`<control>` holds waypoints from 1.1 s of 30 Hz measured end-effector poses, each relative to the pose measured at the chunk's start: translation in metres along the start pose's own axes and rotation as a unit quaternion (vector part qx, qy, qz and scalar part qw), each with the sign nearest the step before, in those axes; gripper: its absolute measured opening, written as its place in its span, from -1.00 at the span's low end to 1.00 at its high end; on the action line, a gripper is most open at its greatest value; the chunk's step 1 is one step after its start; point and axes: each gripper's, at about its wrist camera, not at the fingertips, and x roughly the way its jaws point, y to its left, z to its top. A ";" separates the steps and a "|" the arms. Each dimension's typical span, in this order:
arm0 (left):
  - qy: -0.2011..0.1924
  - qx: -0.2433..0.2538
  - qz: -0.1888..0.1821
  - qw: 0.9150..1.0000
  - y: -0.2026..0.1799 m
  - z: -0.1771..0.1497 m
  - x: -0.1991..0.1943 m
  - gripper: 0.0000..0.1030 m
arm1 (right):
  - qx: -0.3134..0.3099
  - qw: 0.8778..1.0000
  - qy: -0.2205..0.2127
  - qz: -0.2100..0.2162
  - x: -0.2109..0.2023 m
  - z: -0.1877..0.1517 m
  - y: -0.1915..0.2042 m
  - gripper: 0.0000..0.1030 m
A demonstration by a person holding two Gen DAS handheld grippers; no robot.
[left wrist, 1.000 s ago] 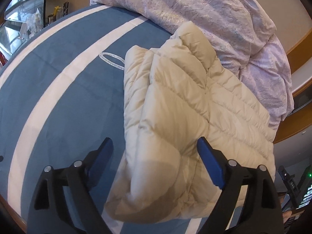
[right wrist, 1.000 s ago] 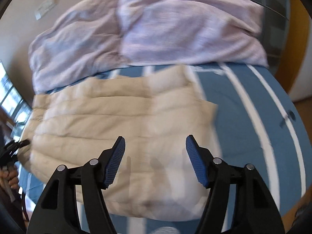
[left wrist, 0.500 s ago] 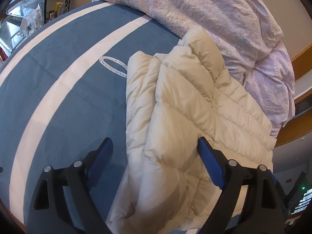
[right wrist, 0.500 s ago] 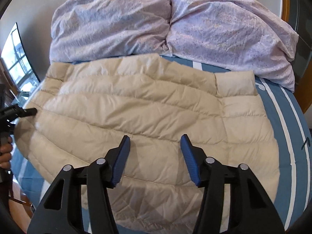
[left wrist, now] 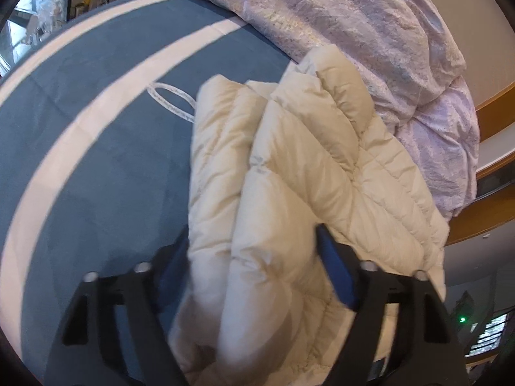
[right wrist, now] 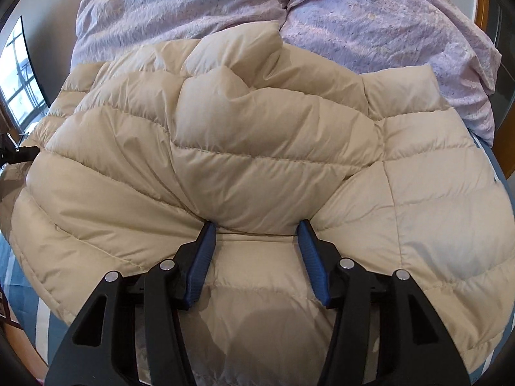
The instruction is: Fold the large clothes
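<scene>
A cream puffer jacket [left wrist: 305, 160] lies folded on the blue bed cover [left wrist: 96, 128]. My left gripper [left wrist: 251, 238] straddles the jacket's thick near end. Its jaws are closing, and the padding fills the gap and presses against both blue pads. In the right wrist view the jacket [right wrist: 257, 144] fills the frame. My right gripper [right wrist: 256, 225] is down on it, shut on a raised ridge of fabric that puckers between its fingertips. A black part of the left gripper [right wrist: 19, 154] shows at the jacket's left edge.
A crumpled lilac duvet [left wrist: 354, 32] is heaped behind the jacket, against the wall and a wooden bed frame [left wrist: 492, 112]. A white cord loop [left wrist: 170, 96] lies on the striped cover left of the jacket. A window [right wrist: 19, 80] is at far left.
The left jaws have narrowed onto the jacket's near end. The right gripper came down and closer onto the jacket, and a ridge of fabric has bunched up between its pads.
</scene>
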 end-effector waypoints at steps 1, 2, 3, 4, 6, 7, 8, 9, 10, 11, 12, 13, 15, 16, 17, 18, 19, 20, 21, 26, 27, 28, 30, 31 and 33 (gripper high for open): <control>0.001 -0.003 -0.003 1.000 0.000 0.000 0.001 0.21 | 0.001 1.000 0.000 0.001 0.000 0.000 0.000 0.08; 0.000 -0.005 -0.006 1.000 -0.001 -0.001 0.000 0.08 | 0.003 1.000 -0.001 0.004 0.000 0.000 -0.001 0.08; 0.000 -0.006 -0.009 1.000 -0.001 -0.002 -0.001 -0.06 | 0.004 1.000 -0.001 0.005 0.000 0.000 -0.002 0.08; -0.002 -0.007 -0.014 1.000 -0.003 -0.002 -0.002 -0.13 | 0.005 1.000 -0.001 0.007 0.000 0.000 -0.002 0.08; -0.008 -0.005 -0.020 1.000 -0.006 -0.002 -0.008 -0.36 | 0.007 1.000 -0.001 0.009 0.000 0.000 -0.003 0.08; -0.012 -0.003 -0.024 1.000 -0.009 -0.002 -0.012 -0.41 | 0.007 1.000 -0.001 0.009 0.000 0.000 -0.003 0.08; -0.015 -0.002 -0.027 1.000 -0.012 -0.002 -0.015 -0.48 | 0.007 1.000 -0.002 0.009 0.000 0.000 -0.003 0.08; -0.019 -0.002 -0.030 0.999 -0.015 -0.002 -0.018 -0.53 | 0.007 1.000 -0.002 0.009 0.000 0.000 -0.003 0.08; -0.024 0.000 -0.035 0.999 -0.019 -0.001 -0.024 -0.54 | 0.007 1.000 -0.003 0.009 0.000 -0.001 -0.003 0.08; -0.028 0.001 -0.038 0.999 -0.023 -0.001 -0.027 -0.57 | 0.007 1.000 -0.003 0.009 0.001 0.000 -0.003 0.08; -0.032 0.003 -0.043 0.999 -0.027 -0.001 -0.031 -0.58 | 0.007 1.000 -0.003 0.009 0.001 0.000 -0.003 0.08; -0.035 0.004 -0.046 0.998 -0.030 -0.001 -0.034 -0.59 | 0.007 1.000 -0.003 0.009 0.001 0.000 -0.003 0.08; -0.042 0.006 -0.055 0.998 -0.039 0.000 -0.042 -0.60 | 0.007 1.000 -0.003 0.009 0.001 0.000 -0.004 0.08; -0.044 0.007 -0.059 0.997 -0.042 0.000 -0.044 -0.60 | 0.008 1.000 -0.003 0.009 0.001 0.000 -0.004 0.08; -0.047 0.008 -0.066 0.997 -0.048 0.000 -0.048 -0.60 | 0.007 1.000 -0.004 0.009 0.001 0.000 -0.003 0.08; -0.050 0.011 -0.072 0.996 -0.054 0.000 -0.051 -0.60 | 0.007 1.000 -0.004 0.009 0.000 0.000 -0.003 0.08; -0.051 0.013 -0.077 0.996 -0.058 0.000 -0.053 -0.61 | 0.007 1.000 -0.004 0.009 0.001 0.000 -0.003 0.08; -0.053 0.017 -0.085 0.995 -0.065 -0.001 -0.057 -0.61 | 0.006 1.000 -0.006 0.011 0.001 0.000 -0.003 0.08; -0.055 0.022 -0.093 0.994 -0.072 -0.002 -0.060 -0.61 | 0.006 1.000 -0.006 0.011 0.001 0.000 -0.003 0.08; -0.056 0.051 -0.133 0.988 -0.116 -0.012 -0.073 -0.61 | 0.006 1.000 -0.006 0.011 0.001 0.001 -0.002 0.08; -0.055 0.059 -0.141 0.987 -0.125 -0.015 -0.075 -0.61 | 0.005 1.000 -0.006 0.010 0.001 0.001 -0.001 0.08; -0.053 0.067 -0.148 0.985 -0.134 -0.019 -0.076 -0.61 | 0.005 1.000 -0.006 0.010 0.001 0.001 -0.001 0.08; -0.046 0.082 -0.165 0.982 -0.155 -0.026 -0.077 -0.61 | 0.005 1.000 -0.006 0.010 0.001 0.001 -0.002 0.08; -0.042 0.088 -0.172 0.980 -0.164 -0.029 -0.076 -0.61 | 0.005 1.000 -0.007 0.010 0.001 0.001 -0.002 0.08; -0.032 0.102 -0.186 0.977 -0.186 -0.036 -0.072 -0.61 | 0.005 1.000 -0.006 0.010 0.001 0.001 -0.003 0.08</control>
